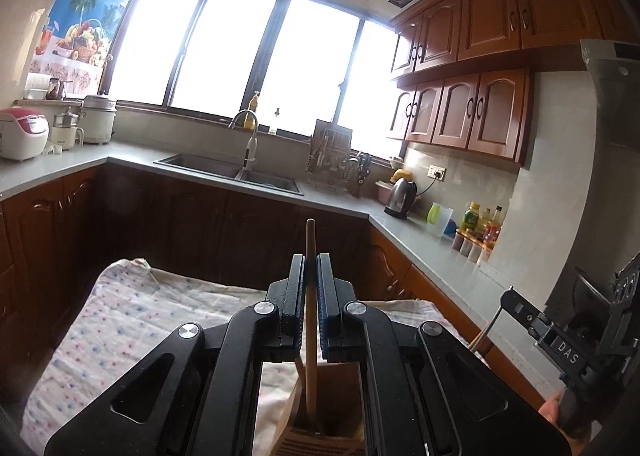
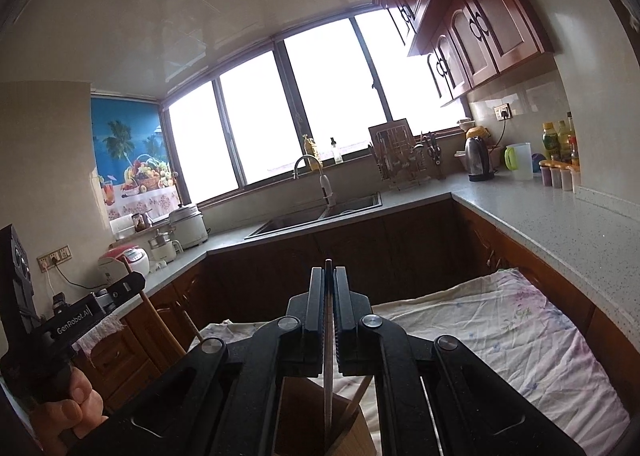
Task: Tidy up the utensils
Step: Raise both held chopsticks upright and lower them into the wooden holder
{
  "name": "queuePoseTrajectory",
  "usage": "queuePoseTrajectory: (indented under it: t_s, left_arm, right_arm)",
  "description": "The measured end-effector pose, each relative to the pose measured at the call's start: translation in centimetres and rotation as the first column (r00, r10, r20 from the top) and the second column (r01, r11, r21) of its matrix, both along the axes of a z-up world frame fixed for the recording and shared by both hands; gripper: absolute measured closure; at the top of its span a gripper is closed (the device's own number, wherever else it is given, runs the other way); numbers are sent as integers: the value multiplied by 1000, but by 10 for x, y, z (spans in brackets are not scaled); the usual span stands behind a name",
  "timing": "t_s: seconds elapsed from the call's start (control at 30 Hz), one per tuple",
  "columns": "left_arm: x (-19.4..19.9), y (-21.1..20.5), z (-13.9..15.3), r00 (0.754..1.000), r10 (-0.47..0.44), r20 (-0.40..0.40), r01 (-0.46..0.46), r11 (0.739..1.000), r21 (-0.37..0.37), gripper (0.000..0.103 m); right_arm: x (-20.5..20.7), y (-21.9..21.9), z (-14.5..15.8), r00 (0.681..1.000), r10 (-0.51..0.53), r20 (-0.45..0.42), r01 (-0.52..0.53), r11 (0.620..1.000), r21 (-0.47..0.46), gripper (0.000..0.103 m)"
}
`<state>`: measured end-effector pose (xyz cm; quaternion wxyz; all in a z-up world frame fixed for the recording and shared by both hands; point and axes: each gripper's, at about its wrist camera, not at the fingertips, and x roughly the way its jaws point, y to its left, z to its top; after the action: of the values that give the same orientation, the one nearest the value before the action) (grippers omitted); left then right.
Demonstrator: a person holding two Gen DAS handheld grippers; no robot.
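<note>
Left gripper (image 1: 311, 276): fingers closed on a wooden stick (image 1: 310, 296), upright, its lower end inside the wooden holder (image 1: 324, 412) standing on the floral cloth (image 1: 160, 320). Right gripper (image 2: 329, 288): fingers pinched on a thin dark metal utensil (image 2: 328, 376), upright, lower end reaching into the same holder (image 2: 304, 416); which kind of utensil cannot be told.

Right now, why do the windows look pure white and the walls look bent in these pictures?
Left wrist view: the window is overexposed by daylight, so the lower cabinets sit dark, and the fisheye lens bows the countertop. Right wrist view: same blown-out window, curved frames, dark vignetted corners.
</note>
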<state>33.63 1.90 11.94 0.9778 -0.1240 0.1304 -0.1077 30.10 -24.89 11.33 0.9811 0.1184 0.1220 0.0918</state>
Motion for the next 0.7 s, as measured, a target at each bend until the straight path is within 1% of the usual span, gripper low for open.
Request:
queuePoseTrajectory:
  t_s: [0.17,0.27,0.3,0.43,0.7]
  left_arm:
    - [6,-1,-27,998,-13,-65,14,1000,8,98]
    - [11,-1,-38,994,-18,-110,20,1000,10,98]
    - [12,-1,-40,992,-27,-123,27,1000,0,98]
    - [14,0,-43,988,-38,-147,37,999,-11,97]
    - [17,-4,-38,986,-39,-163,42,999,10,97]
  right_arm:
    - [2,0,-27,999,-11,-42,11,1000,11,99]
    - [2,0,-38,997,-6,-72,8,1000,19,99]
    - [1,0,-39,998,-10,-65,11,1000,17,99]
    - [0,-2,-37,997,-4,-80,5,1000,13,99]
    - [6,-4,-36,994,1,-112,1,1000,18,99]
